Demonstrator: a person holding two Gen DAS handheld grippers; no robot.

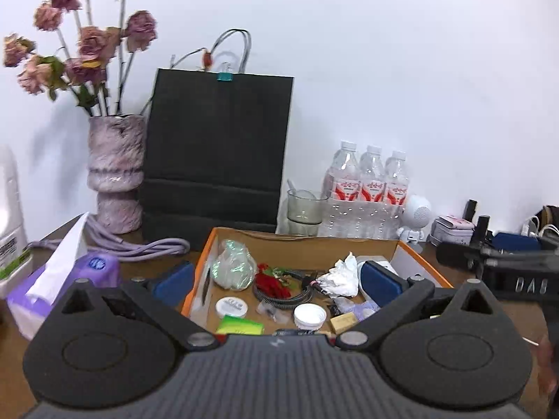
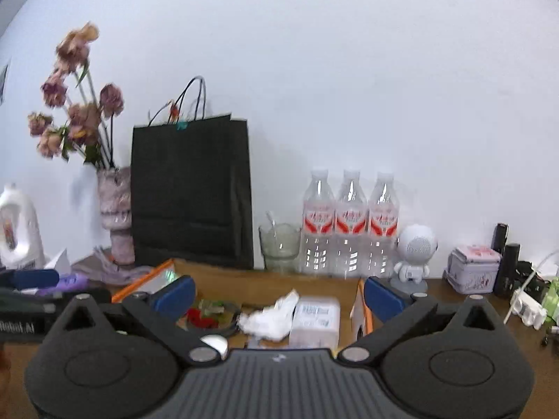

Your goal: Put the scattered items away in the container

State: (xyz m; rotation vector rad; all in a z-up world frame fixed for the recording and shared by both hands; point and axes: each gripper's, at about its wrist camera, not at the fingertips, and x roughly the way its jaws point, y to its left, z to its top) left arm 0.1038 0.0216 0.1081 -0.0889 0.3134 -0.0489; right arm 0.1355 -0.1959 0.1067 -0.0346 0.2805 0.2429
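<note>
An orange-rimmed cardboard box [image 1: 307, 241] lies on the wooden table and holds several small items: a crumpled white tissue [image 1: 340, 276], a red and black cable bundle [image 1: 279, 284], a shiny green wrapped ball [image 1: 232, 267], a white cap [image 1: 309, 316] and a round tin [image 1: 231, 306]. My left gripper [image 1: 277, 281] is open and empty, held above the box. My right gripper [image 2: 279, 295] is open and empty over the same box [image 2: 360, 309], above the tissue [image 2: 270, 317] and a white packet [image 2: 316, 316].
A black paper bag [image 1: 216, 150], a vase of dried roses [image 1: 117, 174], a glass cup [image 1: 305, 206], three water bottles [image 1: 370, 192] and a white robot figure [image 1: 415, 218] stand along the wall. A tissue pack [image 1: 45, 279] lies left. A tin [image 2: 471, 269] sits right.
</note>
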